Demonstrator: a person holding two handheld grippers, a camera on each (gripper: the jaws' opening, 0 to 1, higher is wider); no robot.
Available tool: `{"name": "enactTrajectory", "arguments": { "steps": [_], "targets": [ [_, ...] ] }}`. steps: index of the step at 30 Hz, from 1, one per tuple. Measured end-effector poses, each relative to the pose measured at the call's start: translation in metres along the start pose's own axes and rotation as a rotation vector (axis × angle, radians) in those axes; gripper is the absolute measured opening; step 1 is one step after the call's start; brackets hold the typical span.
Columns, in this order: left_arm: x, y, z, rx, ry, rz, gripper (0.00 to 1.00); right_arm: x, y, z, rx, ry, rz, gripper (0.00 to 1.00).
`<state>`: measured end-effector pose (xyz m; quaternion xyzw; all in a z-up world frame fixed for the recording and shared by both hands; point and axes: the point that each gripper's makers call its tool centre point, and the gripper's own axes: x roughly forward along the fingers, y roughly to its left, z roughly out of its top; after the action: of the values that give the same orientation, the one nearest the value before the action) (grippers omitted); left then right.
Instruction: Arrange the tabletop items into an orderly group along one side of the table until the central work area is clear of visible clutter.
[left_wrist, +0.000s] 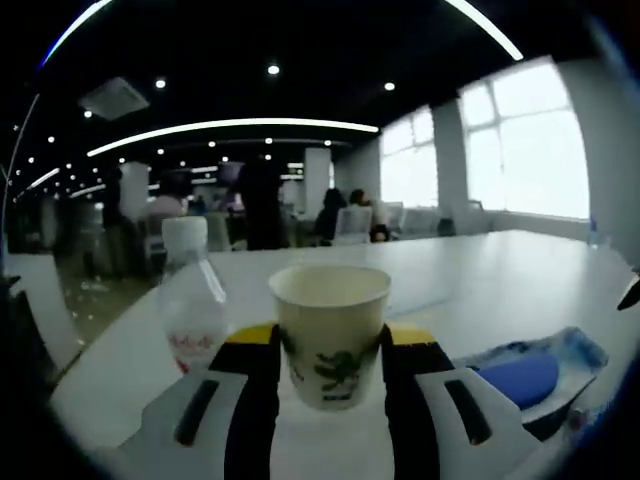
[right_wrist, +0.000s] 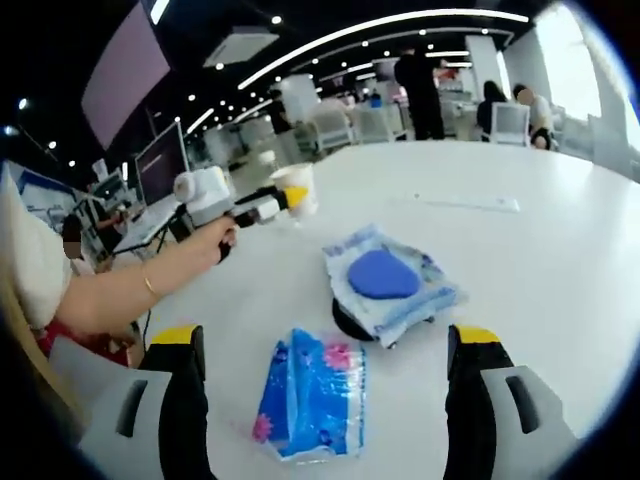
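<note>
Your left gripper (left_wrist: 330, 385) jaws clamp paper cup (left_wrist: 331, 330). Your right gripper (right_wrist: 325, 400) jaws spread wide, free. Tissue pack (right_wrist: 308, 395) lies between them, long axis toward 12 o'clock, on bench (right_wrist: 540, 260).

Bright windows (left_wrist: 520, 140) along right wall. Curved ceiling light strips (left_wrist: 230, 125) overhead. People standing (left_wrist: 262, 205) and seated (left_wrist: 330, 215) among chairs in background. White chairs (right_wrist: 372, 122) beyond surface. Monitors (right_wrist: 160, 160) at left desks.

bright windows (left_wrist: 520, 150) glare | ceiling strips (left_wrist: 230, 128) | background blurred | fisheye-warped edges
</note>
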<state>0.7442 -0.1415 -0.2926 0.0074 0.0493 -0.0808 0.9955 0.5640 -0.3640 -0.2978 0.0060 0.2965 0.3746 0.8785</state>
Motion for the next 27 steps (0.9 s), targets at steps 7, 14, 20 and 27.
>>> {"name": "enactTrajectory", "arguments": {
  "steps": [7,14,20,27],
  "targets": [
    [0.012,0.007,-0.022,-0.004,0.045,0.032,0.37,0.002,-0.004,-0.002,0.013,0.009,-0.005,0.99],
    [0.019,0.012,-0.038,-0.034,0.051,0.042,0.37,0.003,-0.011,-0.006,0.040,0.024,-0.026,0.99],
    [0.024,0.013,-0.046,-0.041,0.061,0.042,0.37,0.005,-0.010,-0.004,0.043,0.018,-0.027,0.99],
    [0.026,0.013,-0.051,-0.037,0.068,0.042,0.38,0.009,-0.009,-0.006,0.055,0.021,-0.033,0.99]
  ]
}}
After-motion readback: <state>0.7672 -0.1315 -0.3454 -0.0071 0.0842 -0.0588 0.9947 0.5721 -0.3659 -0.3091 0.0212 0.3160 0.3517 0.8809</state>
